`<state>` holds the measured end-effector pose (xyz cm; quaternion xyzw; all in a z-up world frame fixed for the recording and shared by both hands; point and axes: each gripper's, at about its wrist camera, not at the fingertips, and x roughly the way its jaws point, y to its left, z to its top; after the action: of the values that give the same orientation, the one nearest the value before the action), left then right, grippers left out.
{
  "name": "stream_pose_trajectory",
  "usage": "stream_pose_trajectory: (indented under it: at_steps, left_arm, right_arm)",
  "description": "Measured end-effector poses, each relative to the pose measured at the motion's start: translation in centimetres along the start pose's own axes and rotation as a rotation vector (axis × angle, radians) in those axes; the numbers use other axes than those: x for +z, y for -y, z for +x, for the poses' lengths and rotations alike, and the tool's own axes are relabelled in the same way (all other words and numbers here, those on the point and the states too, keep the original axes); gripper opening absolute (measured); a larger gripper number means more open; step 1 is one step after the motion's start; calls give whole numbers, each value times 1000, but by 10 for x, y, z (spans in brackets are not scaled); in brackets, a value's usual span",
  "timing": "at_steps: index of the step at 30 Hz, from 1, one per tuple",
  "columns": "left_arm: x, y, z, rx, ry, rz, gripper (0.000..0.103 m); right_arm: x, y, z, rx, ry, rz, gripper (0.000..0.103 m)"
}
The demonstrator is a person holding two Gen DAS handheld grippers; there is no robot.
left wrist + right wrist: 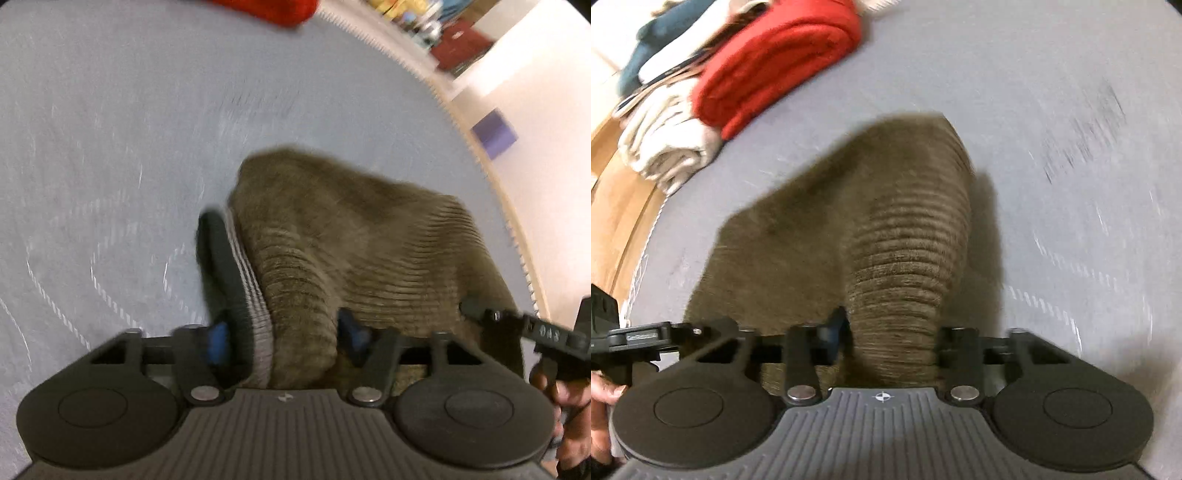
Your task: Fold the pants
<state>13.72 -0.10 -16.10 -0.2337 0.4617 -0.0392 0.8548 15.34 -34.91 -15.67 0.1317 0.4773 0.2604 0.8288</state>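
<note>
both tongs (pixel 282 338) (pixel 892 341) pinch bunched olive ribbed pants (pixel 332 236) (pixel 886 229).

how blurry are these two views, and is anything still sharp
Left wrist view: motion smear across the grey surface and the brown ribbed pants; the gripper body at the bottom stays crisp. Right wrist view: similar streaking, the red folded cloth is soft, and the pants throw a shadow to their right. Both bend at the edges, fisheye style.

Even indoor light, soft shadows, heavy motion blur — fisheye bending at edges, dark corners.
</note>
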Motion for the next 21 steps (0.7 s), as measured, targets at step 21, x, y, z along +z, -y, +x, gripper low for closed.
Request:
stream_pose_trajectory:
  at_steps: [21]
  left_arm:
    - [-57,65,-25,229,56,556,51]
  right_arm:
    - [-19,-42,4,-229,-35,-464,60]
